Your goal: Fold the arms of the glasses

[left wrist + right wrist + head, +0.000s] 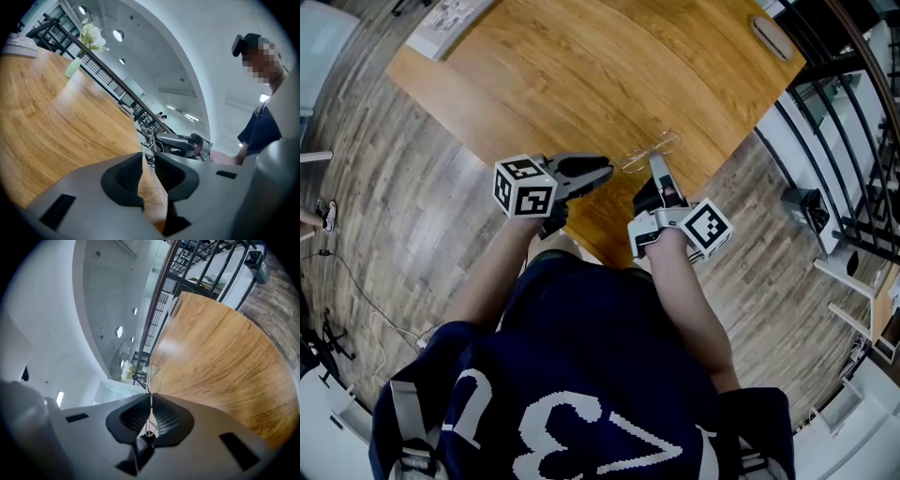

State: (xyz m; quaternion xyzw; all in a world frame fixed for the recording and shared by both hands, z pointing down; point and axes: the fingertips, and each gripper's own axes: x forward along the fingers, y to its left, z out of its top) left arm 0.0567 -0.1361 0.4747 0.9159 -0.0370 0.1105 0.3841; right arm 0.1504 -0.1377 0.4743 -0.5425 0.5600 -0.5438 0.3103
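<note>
Holding the glasses (649, 153) over the table's (581, 56) near edge, our right gripper (655, 167) is clamped tight on them. Our left gripper (602, 172) sits just left, half open and empty, so we reckon the folding's not done yet.

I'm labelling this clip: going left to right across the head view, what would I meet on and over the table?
papers on the table's corner → left gripper's marker cube → glasses → right gripper's marker cube → oval object at the table's other corner
</note>
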